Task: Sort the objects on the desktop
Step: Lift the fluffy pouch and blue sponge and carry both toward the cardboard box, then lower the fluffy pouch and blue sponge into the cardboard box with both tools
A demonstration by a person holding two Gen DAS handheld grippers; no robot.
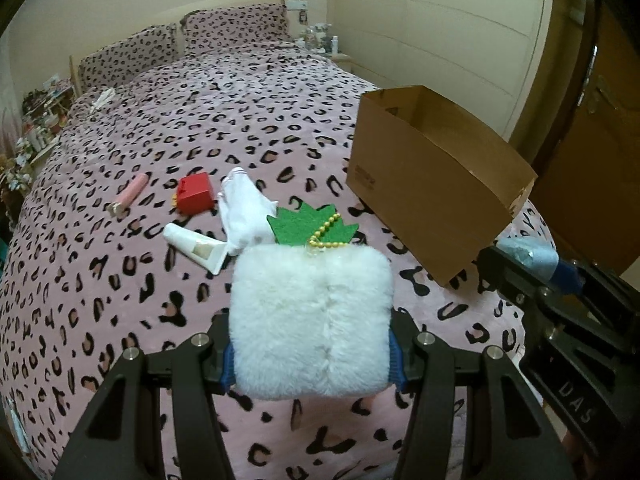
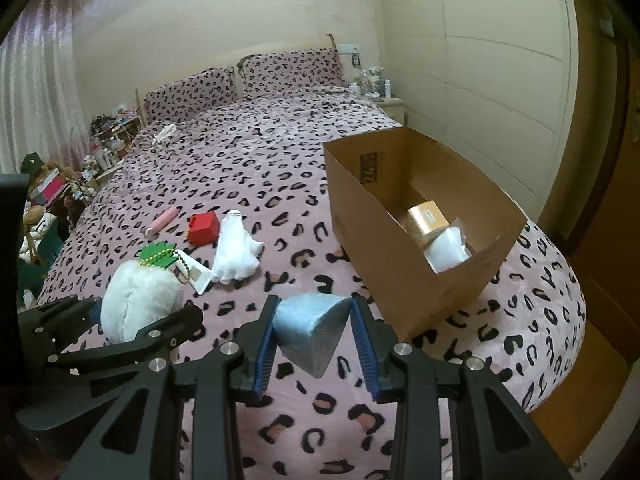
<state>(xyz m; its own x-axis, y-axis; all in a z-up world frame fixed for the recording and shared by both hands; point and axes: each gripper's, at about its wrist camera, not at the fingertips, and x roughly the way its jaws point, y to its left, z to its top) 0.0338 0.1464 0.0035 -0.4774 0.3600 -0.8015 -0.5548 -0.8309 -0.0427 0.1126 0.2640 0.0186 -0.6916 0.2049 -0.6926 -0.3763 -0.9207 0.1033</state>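
My left gripper (image 1: 310, 354) is shut on a white fluffy plush (image 1: 312, 320) with a green felt leaf and gold bead chain (image 1: 326, 230); it hangs above the bed. The same plush (image 2: 138, 300) shows at the left of the right wrist view. My right gripper (image 2: 314, 332) is shut on a pale blue wedge-shaped packet (image 2: 312, 328), seen at the right edge of the left wrist view as the packet (image 1: 526, 256). An open cardboard box (image 2: 404, 256) stands on the bed to the right, holding a tan packet (image 2: 428, 220) and a white item (image 2: 446, 254).
On the leopard-print bed cover (image 1: 200, 132) lie a pink tube (image 1: 130, 196), a red box (image 1: 194, 194), a white cloth (image 1: 244, 216) and a white tube (image 1: 196, 248). Pillows sit at the head. A cluttered shelf (image 2: 100, 148) stands left, a wooden door (image 1: 592, 160) right.
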